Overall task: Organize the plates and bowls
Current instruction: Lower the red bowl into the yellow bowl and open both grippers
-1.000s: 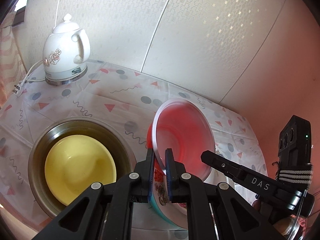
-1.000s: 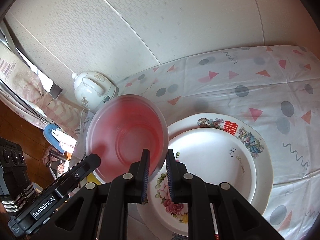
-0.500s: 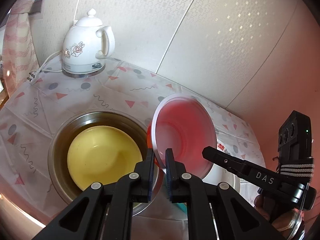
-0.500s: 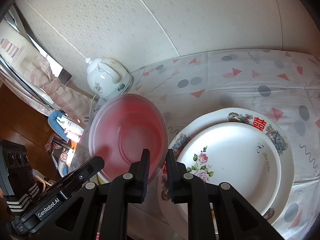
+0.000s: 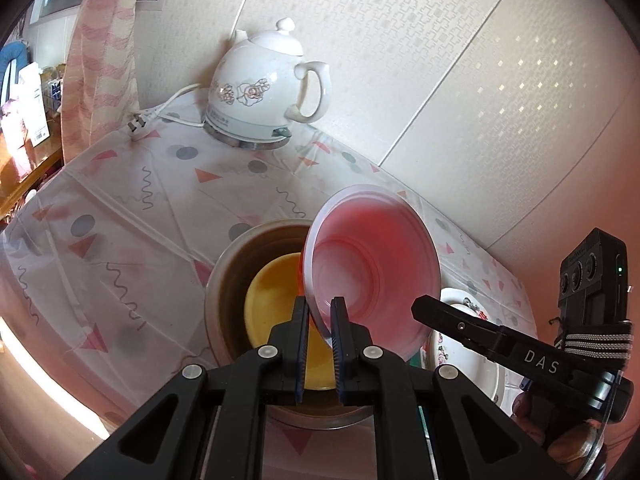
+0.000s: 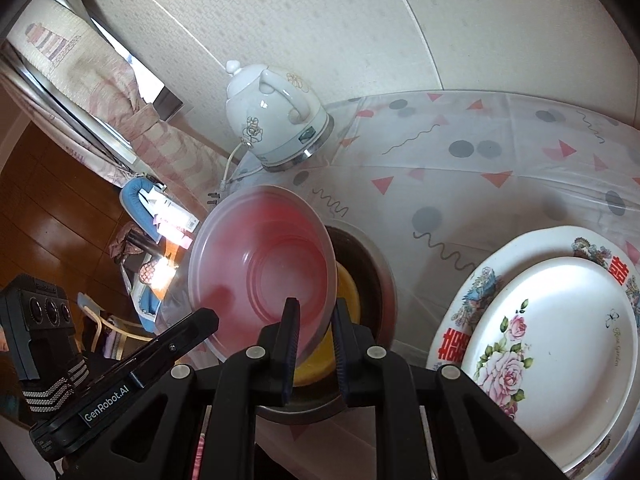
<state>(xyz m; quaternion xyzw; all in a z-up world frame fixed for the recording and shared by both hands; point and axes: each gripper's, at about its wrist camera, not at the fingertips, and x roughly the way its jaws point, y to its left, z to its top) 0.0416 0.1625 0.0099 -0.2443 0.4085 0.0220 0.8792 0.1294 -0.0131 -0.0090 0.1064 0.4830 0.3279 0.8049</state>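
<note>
Both tongs pinch the rim of one translucent pink bowl (image 5: 372, 276): the left tongs (image 5: 320, 320) grip its near edge, and the right tongs (image 6: 314, 320) clamp the opposite side, so the bowl hangs tilted between them above the desk (image 5: 132, 216). Just beyond and below the tips sits a metal bowl (image 5: 224, 276) with a yellow bowl (image 5: 272, 300) nested inside. Right of the right tongs lies a rose-patterned plate (image 6: 560, 340) stacked on a larger decorated plate (image 6: 540, 244). Farthest off, by the wall, stands a white kettle (image 5: 260, 88).
</note>
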